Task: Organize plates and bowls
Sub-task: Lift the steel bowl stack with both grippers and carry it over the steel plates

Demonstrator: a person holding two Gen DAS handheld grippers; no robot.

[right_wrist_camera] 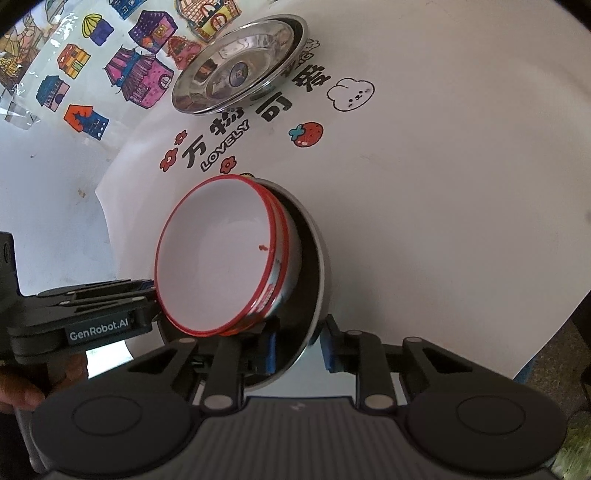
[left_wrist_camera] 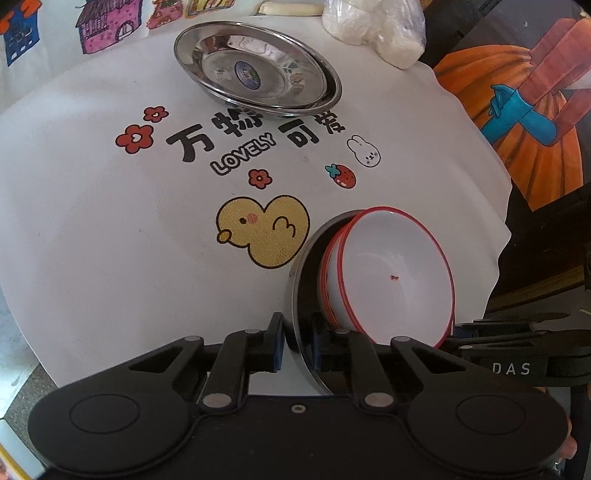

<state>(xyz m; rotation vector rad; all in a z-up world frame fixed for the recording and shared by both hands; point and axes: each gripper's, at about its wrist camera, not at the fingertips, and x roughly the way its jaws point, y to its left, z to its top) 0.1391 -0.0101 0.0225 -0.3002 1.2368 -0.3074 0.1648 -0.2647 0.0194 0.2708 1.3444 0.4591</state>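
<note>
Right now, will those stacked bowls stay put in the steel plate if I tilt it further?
Probably not. The bowls look smooth, so likely slippery, and they already lean inside the steel plate. The plate itself looks stiff, held at its rim.

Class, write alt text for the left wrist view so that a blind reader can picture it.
The left tongs grip the rim of a steel plate carrying stacked red-rimmed white bowls, with the right tongs at its far side. Beyond, a second steel plate rests on a white cartoon-printed tablecloth, beside a plastic bag.
</note>
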